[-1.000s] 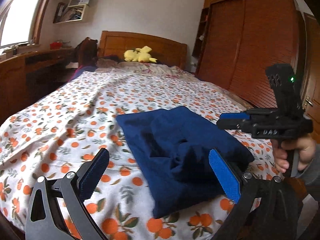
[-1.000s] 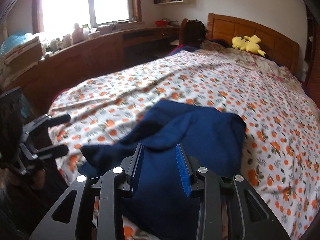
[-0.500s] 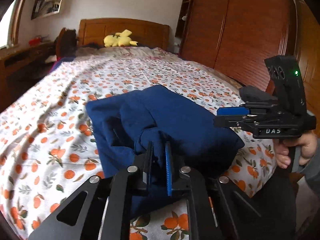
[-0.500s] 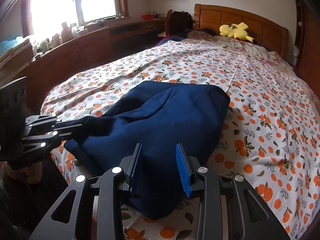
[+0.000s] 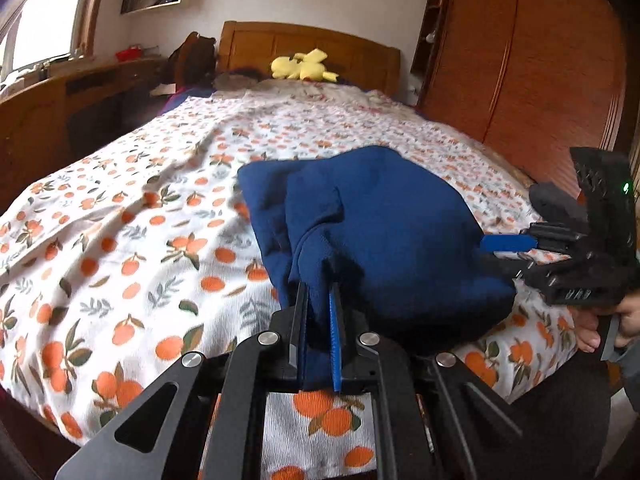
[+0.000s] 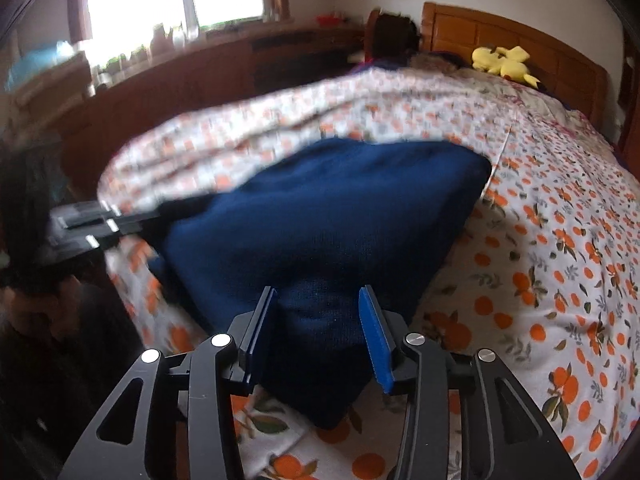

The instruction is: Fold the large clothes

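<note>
A dark blue garment (image 5: 384,232) lies bunched and partly folded near the foot of the bed; it also shows in the right wrist view (image 6: 320,224). My left gripper (image 5: 318,300) is shut on a near edge of the garment. My right gripper (image 6: 316,300) has its jaws apart around the garment's near corner, with cloth between the pads. In the left wrist view the right gripper (image 5: 504,250) reaches in from the right at the garment's side. In the right wrist view the left gripper (image 6: 128,220) shows blurred at the left.
The bed has an orange-print sheet (image 5: 140,240). A yellow plush toy (image 5: 302,68) lies by the wooden headboard (image 5: 312,48). A wooden desk (image 5: 60,104) runs along the left wall under a window. A wooden wardrobe (image 5: 540,60) stands to the right.
My left gripper went from wide open to shut on the garment's edge and now lifts it. My right gripper has moved in closer, with the garment's corner between its jaws.
</note>
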Demonstrator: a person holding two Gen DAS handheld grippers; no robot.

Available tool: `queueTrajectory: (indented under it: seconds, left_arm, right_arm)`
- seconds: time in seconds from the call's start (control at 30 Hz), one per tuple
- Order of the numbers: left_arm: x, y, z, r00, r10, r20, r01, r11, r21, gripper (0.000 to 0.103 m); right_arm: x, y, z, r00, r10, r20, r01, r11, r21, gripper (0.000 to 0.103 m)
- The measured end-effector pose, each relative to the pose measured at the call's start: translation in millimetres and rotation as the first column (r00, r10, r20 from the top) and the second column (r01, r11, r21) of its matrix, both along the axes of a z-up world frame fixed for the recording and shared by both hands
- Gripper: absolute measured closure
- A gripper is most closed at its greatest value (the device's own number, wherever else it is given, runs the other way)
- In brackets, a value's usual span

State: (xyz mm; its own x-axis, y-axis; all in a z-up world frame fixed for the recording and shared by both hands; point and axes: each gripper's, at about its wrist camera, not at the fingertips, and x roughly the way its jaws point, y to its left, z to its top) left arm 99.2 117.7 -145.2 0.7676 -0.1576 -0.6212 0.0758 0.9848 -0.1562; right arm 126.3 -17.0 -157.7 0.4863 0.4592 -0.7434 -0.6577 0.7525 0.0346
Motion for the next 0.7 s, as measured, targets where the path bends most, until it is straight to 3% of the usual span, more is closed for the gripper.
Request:
queueTrajectory:
  seconds: [0.13,0.33,0.43,0.53,0.57,0.63,0.7]
  left_arm:
    - [0.5,-4.8,-1.7,0.999,0.028,-0.017,-0.028,0.999,0.029,0.093]
    - [-2.8,-13.7,1.8,0.997,0.07,-0.027,-0.068,0.995,0.07,0.092]
    - [-2.7,-15.5,1.7,0.996,0.082,-0.024,-0.08,0.994,0.079,0.091]
    - [-3.8,-18.4,1.2,0.997,0.079,-0.021,-0.077,0.993,0.091,0.09]
    - [-3.8,-17.9,0.7,0.997,0.075,-0.022,-0.073,0.993,0.09,0.09]
    - [-3.5,-16.9,-0.3,0.997,0.067,-0.025,-0.065,0.995,0.082,0.089]
    - [-3.4,-14.9,-0.5,0.998,0.061,-0.027,-0.059,0.996,0.069,0.089]
  right_arm:
    - [5.7,-4.2,-21.1,0.999,0.008,-0.05,-0.007,1.0,0.021,0.063]
    - [15.9,-22.7,5.6,0.997,0.055,-0.056,-0.05,0.994,0.102,0.066]
    - [45.9,-33.6,18.6,1.0,0.021,-0.014,-0.02,0.994,0.106,0.065]
    - [83.9,-41.3,14.3,0.999,-0.03,-0.033,0.033,0.993,0.116,0.065]
    - [102.2,-43.8,9.6,0.997,-0.047,-0.058,0.054,0.99,0.131,0.064]
    - [127.8,-45.1,3.2,0.995,-0.063,-0.083,0.075,0.984,0.159,0.046]
    - [148.6,-43.5,-3.2,0.99,-0.098,-0.105,0.114,0.981,0.159,0.045]
